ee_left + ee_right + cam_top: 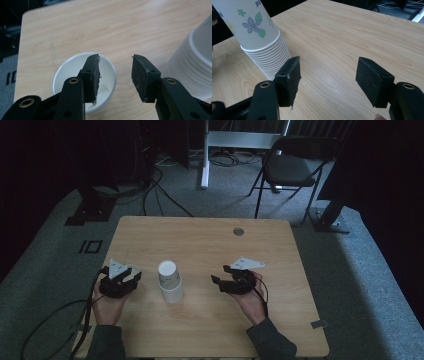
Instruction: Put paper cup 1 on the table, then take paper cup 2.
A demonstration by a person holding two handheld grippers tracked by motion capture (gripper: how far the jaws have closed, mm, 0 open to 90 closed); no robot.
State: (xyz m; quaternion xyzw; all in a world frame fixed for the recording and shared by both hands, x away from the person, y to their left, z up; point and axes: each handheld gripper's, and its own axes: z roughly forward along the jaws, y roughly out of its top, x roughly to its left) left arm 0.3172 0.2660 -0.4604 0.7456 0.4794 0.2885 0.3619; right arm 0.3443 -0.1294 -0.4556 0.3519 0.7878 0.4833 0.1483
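Both forearms come in low from the near edge of the table (200, 227), hands resting on the wood either side of the stack (170, 282) of upturned paper cups. The left gripper (131, 276) sits at the left, jaws pointing toward the stack, the hand wrapped around its body from behind. The right gripper (220, 279) mirrors it on the other side, jaws aimed at the stack, well apart from it.

Left gripper view: the jaws stand partly apart, and nothing is pinched between the pads. A single cup (85, 82) stands upright, mouth up, right under the left jaw. That jaw reaches over the rim and its pad (93, 75) hangs inside the cup, while the other pad (141, 77) sits outside, over bare wood, clear of the cup wall. The stack is just beside that outer jaw, at the right edge of this view.

Right gripper view: jaws spread at a middling width with bare wood between them. The stack, flower print on its top cup, rises just beyond the left pad (292, 78); I cannot tell if it touches.
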